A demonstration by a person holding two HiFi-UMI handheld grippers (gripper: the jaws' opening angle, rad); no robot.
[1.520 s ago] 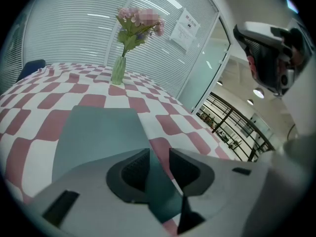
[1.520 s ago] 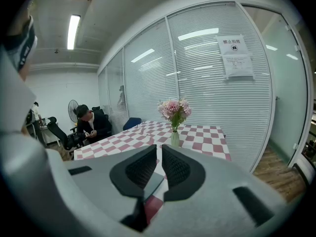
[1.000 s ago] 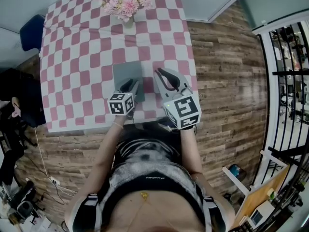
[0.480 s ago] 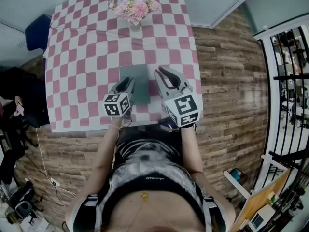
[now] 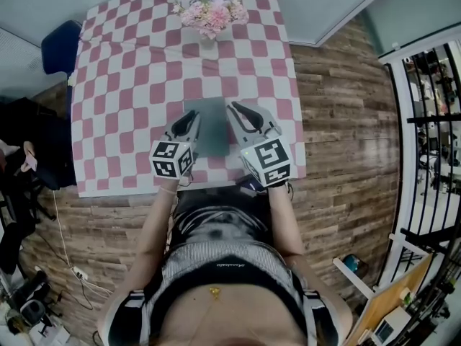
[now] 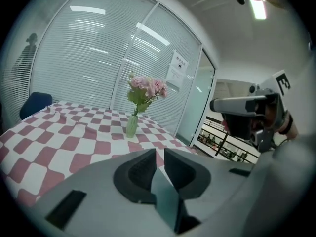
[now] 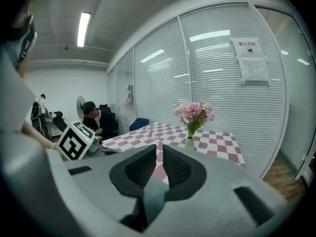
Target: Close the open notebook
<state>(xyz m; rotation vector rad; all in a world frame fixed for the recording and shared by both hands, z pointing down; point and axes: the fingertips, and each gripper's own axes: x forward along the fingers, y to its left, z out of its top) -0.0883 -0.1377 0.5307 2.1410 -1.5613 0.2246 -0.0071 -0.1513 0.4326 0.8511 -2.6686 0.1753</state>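
Observation:
The notebook [image 5: 210, 127] lies flat on the checked table [image 5: 130, 85] near its front edge, showing one grey-green rectangle of cover. My left gripper [image 5: 193, 118] hangs over the notebook's left edge, lifted off it. Its jaws are closing and stand nearly together [image 6: 160, 152] with nothing between them. My right gripper [image 5: 232, 109] sits just beside the notebook's right edge. Only a thin slit shows between its pads [image 7: 159, 148], and they hold nothing. Neither gripper view shows the notebook.
A vase of pink flowers [image 5: 212, 9] stands at the far end of the table. A blue chair [image 5: 57, 45] is at the far left corner. A small dark object [image 5: 249, 186] lies at the front edge by my right hand. Glass walls with blinds enclose the room.
The left gripper has lifted and drawn back toward the person, and its jaws have narrowed. The right gripper has shifted a little toward the notebook. The notebook has stayed put.

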